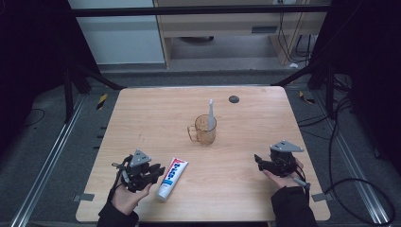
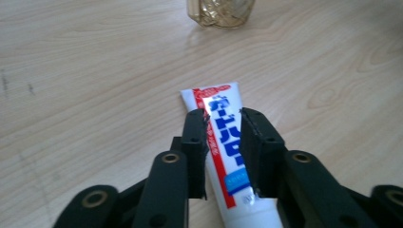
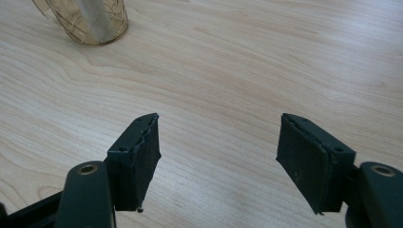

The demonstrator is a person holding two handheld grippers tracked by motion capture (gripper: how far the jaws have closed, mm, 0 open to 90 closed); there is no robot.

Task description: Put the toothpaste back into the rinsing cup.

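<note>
my left tongs [image 2: 223, 126] straddle the toothpaste tube [image 2: 227, 152], one jaw on each long edge, narrowed until they press its sides, so i judge the tube gripped across its width. i take it mid-body because the flat tube is easiest to pinch there and will stay level when it comes up. the tube lies flat on the table [image 1: 236, 189] near my left front edge, crimped end pointing toward the cup [image 1: 206, 130], well apart from it. the cup sits at the table's middle with a toothbrush [image 1: 211, 113] standing upright in it, leaning on the rim. my right tongs [image 3: 218, 147] hang wide over bare wood on the right, holding nothing, kept clear so the left has room.
</note>
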